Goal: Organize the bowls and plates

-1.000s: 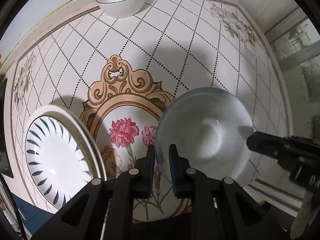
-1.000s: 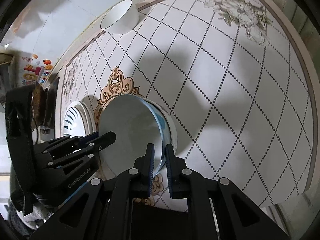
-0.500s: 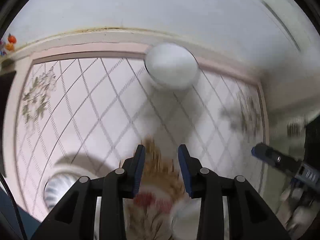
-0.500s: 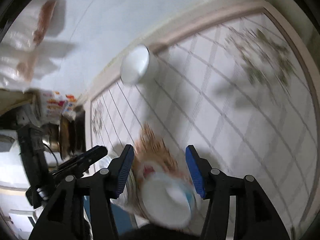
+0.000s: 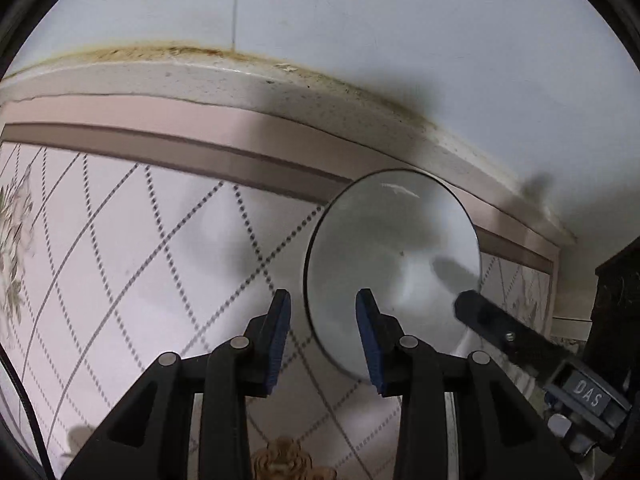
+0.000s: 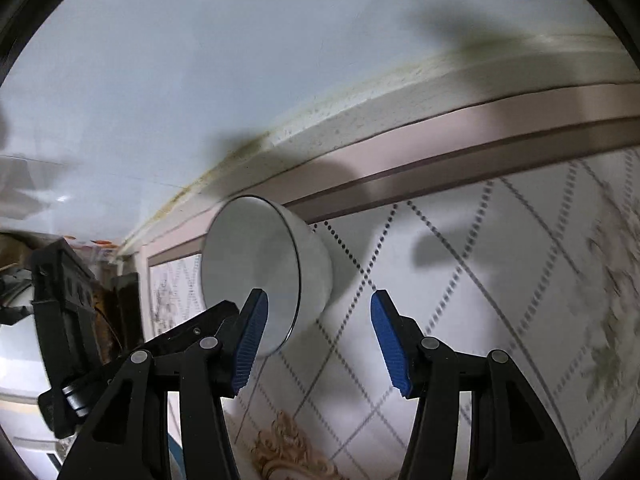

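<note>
A white bowl [image 5: 392, 268] with a thin dark rim stands on the patterned tablecloth [image 5: 140, 260] close to the back wall. My left gripper [image 5: 323, 340] is open, and the bowl's left rim lies between its blue pads without touching them. In the right wrist view the same bowl [image 6: 308, 264] sits just ahead. My right gripper [image 6: 318, 340] straddles its near wall, jaws closing, and the right pad stands off the outer side. One finger of the right gripper [image 5: 480, 312] reaches over the bowl's right edge in the left view. No plates are in view.
A pale wall [image 5: 360, 40] rises right behind the bowl, above the table's stained back ledge [image 5: 200, 76]. Dark objects [image 6: 68, 280] crowd the far left of the right wrist view. A gold ornament print [image 6: 288, 444] lies toward me on the cloth.
Both grippers let go of the pale blue bowl, opened, and swung toward the back wall. They now flank the white bowl, which was far off before.
</note>
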Action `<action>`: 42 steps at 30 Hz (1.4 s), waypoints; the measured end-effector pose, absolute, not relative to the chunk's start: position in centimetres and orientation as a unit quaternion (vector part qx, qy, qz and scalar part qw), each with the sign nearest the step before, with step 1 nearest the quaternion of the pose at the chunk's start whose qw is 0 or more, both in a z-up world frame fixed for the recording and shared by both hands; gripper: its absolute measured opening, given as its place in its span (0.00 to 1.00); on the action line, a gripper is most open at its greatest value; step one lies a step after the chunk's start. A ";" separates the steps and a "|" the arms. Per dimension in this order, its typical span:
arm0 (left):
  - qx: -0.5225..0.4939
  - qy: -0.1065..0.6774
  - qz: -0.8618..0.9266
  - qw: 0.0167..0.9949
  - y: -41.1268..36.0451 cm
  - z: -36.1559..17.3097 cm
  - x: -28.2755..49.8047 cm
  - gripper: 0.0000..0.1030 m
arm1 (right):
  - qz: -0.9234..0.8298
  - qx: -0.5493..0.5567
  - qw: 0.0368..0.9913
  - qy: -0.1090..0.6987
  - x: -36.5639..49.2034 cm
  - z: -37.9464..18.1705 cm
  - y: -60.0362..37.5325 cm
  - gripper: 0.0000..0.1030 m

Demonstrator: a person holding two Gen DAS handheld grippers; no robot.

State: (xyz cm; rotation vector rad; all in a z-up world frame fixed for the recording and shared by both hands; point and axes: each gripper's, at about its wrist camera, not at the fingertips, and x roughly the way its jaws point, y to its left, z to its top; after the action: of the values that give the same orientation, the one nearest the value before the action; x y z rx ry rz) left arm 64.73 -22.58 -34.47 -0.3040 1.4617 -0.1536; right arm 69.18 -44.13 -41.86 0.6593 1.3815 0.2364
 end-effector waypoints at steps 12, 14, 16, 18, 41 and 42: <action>-0.089 0.645 -0.055 0.757 -23.7 -33.4 63.0 0.11 | 0.110 0.246 0.730 0.628 69.3 -42.3 -42.3 0.15; -0.082 0.641 -0.057 0.761 -23.5 -32.7 62.3 0.11 | 0.112 0.241 0.732 0.627 68.7 -41.9 -42.0 0.15; -0.074 0.639 -0.060 0.764 -23.7 -31.7 61.4 0.11 | 0.112 0.239 0.735 0.625 67.9 -41.3 -42.0 0.15; -0.065 0.636 -0.064 0.767 -23.7 -30.7 60.4 0.11 | 0.112 0.236 0.739 0.621 66.8 -40.3 -41.8 0.15; -0.010 0.606 -0.152 0.781 -26.5 -21.0 42.3 0.11 | 0.098 0.244 0.772 0.579 43.9 -27.3 -44.1 0.15; -0.005 0.608 -0.155 0.779 -26.5 -21.3 41.6 0.11 | 0.097 0.245 0.771 0.580 43.2 -27.4 -44.1 0.15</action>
State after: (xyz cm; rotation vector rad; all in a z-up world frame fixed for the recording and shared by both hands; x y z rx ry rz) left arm 41.60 -26.53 -21.29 -0.0112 1.3146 -0.3354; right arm 43.17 -44.10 -27.38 0.5323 1.2578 0.2098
